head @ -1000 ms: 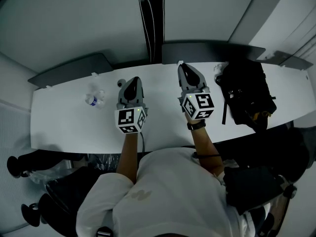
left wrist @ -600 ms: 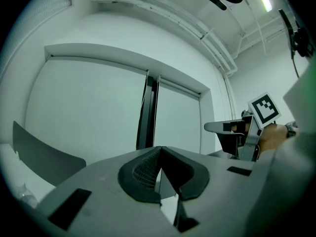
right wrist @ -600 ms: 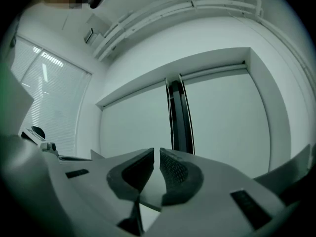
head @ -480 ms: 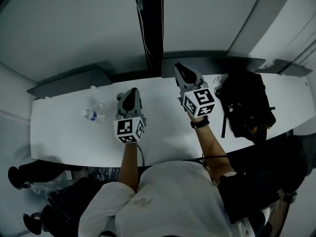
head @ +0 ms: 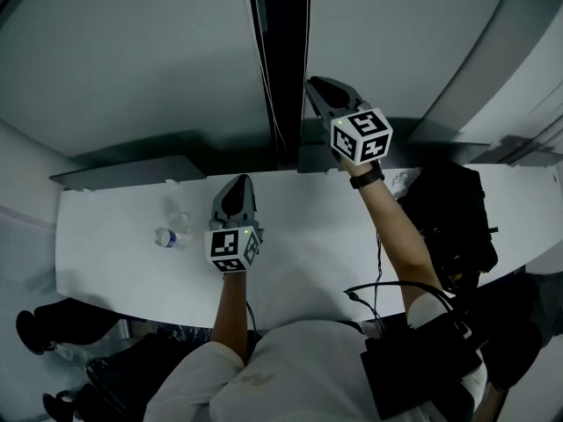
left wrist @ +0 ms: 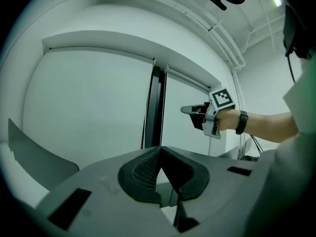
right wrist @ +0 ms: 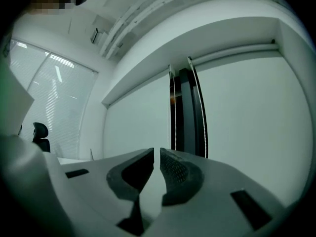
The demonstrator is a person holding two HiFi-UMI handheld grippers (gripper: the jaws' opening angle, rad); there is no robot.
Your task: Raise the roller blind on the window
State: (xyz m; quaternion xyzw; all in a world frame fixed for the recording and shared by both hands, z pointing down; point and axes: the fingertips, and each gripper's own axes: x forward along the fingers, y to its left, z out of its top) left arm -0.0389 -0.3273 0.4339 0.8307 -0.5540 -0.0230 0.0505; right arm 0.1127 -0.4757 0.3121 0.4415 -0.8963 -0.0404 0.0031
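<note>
The blind [head: 132, 60] is fully down, a flat grey sheet over the window, with a second one [head: 396, 42] just like it to the right. Between them runs a dark strip [head: 286, 60], and down each edge of that strip hangs a bead chain [right wrist: 200, 107] — that's what drives the roller. Which blind is the target, I can't tell from here.

Right gripper [head: 315, 86] is held up high and level, close by the strip, nose toward the chains but not on either one. Its jaws stand a crack apart with nothing between them. Left gripper [head: 239, 183] sits low over the table [head: 114, 244], jaws pressed together, empty, pointed at the same strip.

So this looks like the approach — no pulling begun, blind not yet raised at all. The next move, I'd say, calls for the right jaws to widen a touch, line up with one chain strand, slip around it and pinch, then draw it down. It's thin stuff, easy to miss.

Off to the sides: a bottle [head: 170, 236] on the left of the table, a black bag [head: 449, 227] on the right, both well clear.
</note>
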